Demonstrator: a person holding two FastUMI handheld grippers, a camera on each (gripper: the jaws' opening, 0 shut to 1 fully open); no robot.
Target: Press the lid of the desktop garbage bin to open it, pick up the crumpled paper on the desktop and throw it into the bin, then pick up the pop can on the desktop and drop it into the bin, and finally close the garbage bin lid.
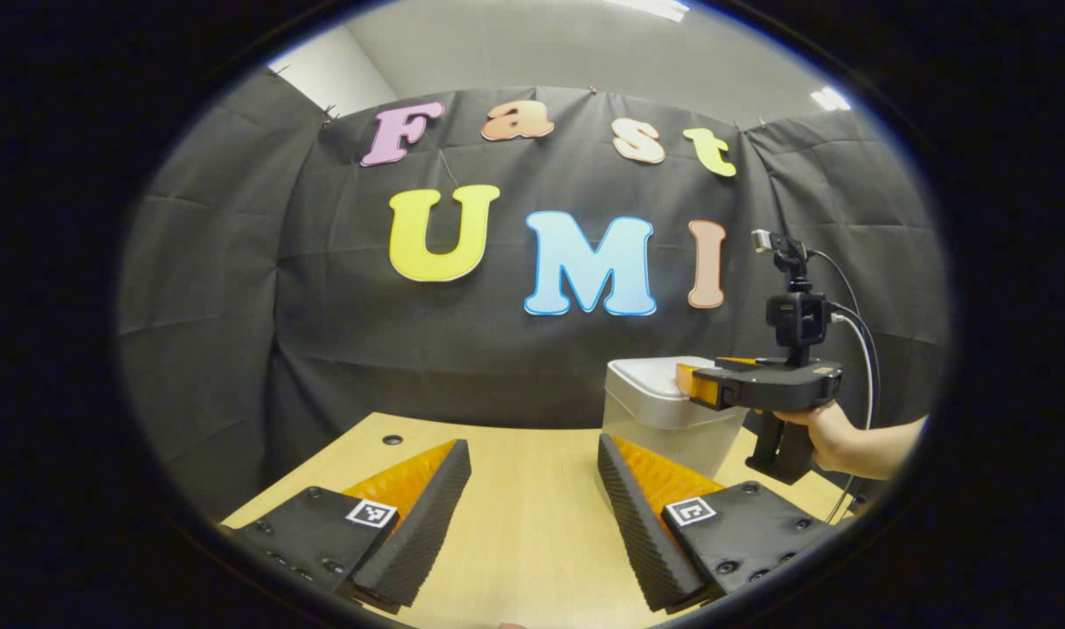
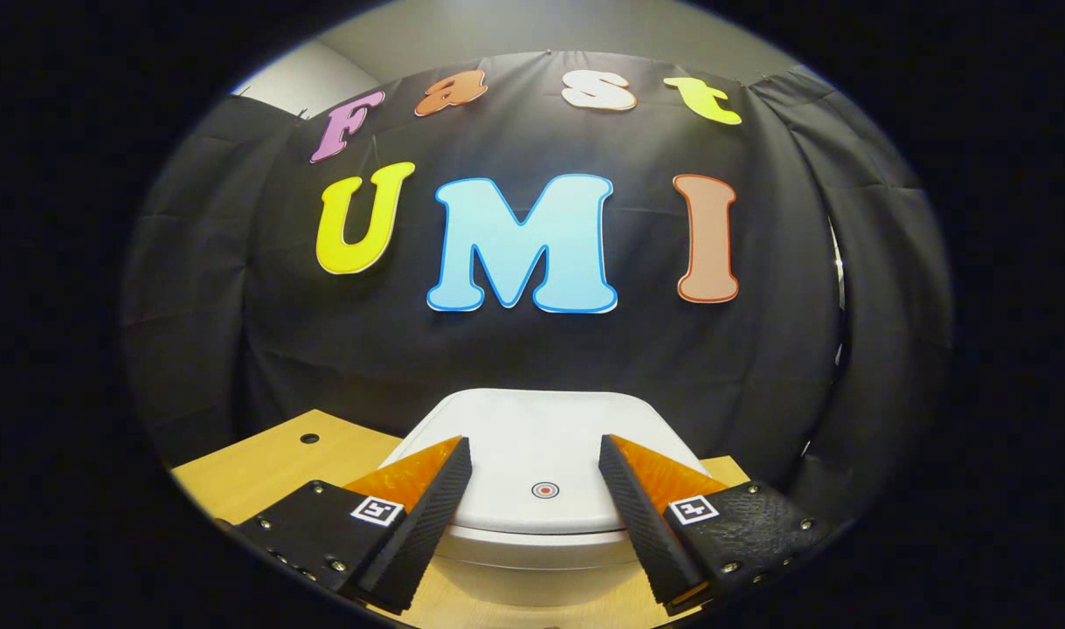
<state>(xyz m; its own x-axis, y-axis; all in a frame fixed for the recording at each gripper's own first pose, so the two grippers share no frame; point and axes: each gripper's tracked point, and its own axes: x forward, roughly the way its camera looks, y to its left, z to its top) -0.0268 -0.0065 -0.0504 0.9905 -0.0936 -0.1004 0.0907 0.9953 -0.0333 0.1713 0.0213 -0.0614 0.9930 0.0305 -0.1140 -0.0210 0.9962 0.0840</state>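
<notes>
right gripper (image 2: 534, 489) spread wide above smooth rounded bin lid (image 2: 541, 437); left gripper (image 1: 534, 489) spread over wood-grain table (image 1: 532, 524).

The garbage bin (image 2: 532, 559) has a white lid (image 2: 541, 454) with a small red-and-grey ringed dot (image 2: 544, 491) near its front edge, and in the left gripper view its body is translucent whitish. The desk (image 1: 523, 489) is pale wood-grain, with a dark round hole (image 1: 392, 439) near its far left corner.

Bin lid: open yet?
No, the lid lies flat and shut on the bin, with the right claw open above it.
</notes>
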